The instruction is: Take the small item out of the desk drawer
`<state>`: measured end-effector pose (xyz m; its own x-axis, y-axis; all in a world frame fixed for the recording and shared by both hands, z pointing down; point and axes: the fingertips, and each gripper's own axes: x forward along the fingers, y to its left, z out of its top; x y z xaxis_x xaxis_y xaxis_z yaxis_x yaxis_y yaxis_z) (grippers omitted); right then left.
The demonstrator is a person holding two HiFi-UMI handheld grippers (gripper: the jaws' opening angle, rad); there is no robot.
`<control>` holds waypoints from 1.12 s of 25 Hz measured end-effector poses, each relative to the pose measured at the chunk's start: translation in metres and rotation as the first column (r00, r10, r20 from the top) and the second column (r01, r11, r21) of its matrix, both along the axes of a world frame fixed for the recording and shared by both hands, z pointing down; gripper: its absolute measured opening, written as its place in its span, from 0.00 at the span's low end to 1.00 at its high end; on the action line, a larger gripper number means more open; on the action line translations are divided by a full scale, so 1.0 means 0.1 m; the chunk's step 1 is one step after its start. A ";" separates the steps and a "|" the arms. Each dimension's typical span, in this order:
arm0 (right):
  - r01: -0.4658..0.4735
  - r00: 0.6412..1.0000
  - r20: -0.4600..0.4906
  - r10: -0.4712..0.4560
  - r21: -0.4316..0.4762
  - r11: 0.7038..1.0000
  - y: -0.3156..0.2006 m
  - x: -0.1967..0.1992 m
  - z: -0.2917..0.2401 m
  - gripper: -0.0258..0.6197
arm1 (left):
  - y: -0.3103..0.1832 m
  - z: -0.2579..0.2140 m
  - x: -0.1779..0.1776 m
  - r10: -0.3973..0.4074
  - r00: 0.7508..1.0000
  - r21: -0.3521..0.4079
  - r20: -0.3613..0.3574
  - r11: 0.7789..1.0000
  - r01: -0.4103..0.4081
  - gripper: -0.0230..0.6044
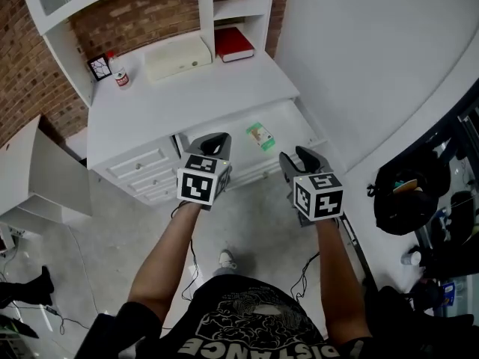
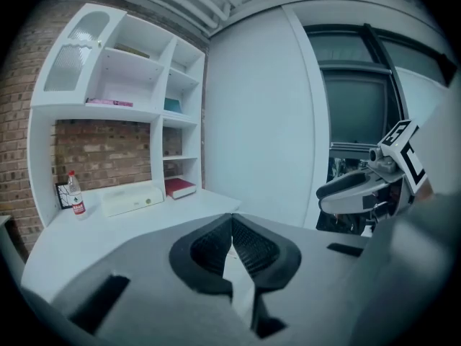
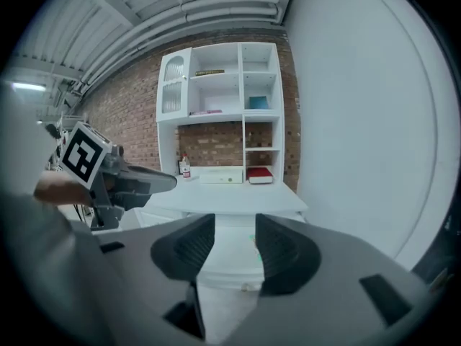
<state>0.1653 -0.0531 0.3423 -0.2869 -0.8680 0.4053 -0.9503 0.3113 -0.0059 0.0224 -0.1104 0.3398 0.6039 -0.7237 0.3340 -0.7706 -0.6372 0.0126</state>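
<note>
Item look: a small, flat green-and-white packet [image 1: 260, 136], rectangular, lying on the white floor of the open desk drawer [image 1: 290, 123].
Item axis: its long side runs slantwise across the drawer, with the far end angled toward the left gripper's side and the near end toward the right gripper's side.
Item place: ahead of both grippers and between them, touching neither.
Left gripper [image 1: 215, 139]: jaw tips pressed together, nothing between them.
Right gripper [image 1: 298, 157]: jaws spread and empty, with the packet visible through the gap.
Beyond: a red book [image 1: 233, 43] and a bottle [image 1: 120, 75] stand well past both grippers.
</note>
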 end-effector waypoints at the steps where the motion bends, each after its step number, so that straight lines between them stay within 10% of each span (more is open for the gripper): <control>1: -0.001 1.000 0.005 0.001 -0.007 1.000 -0.06 -0.02 0.02 0.33 | -0.07 0.00 -0.02 0.000 1.000 -0.001 -0.003 1.000 0.000 0.05; 28: 0.043 0.997 -0.048 -0.052 -0.184 0.982 -0.95 -0.22 0.53 0.56 | -0.88 0.31 -0.12 0.038 0.999 -0.032 -0.018 0.999 -0.039 0.05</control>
<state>0.1436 -0.1479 0.3957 -0.3004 -0.7638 0.5712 -0.9349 0.3545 -0.0176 0.0108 -0.1979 0.3704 0.6369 -0.6888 0.3463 -0.7450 -0.6654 0.0465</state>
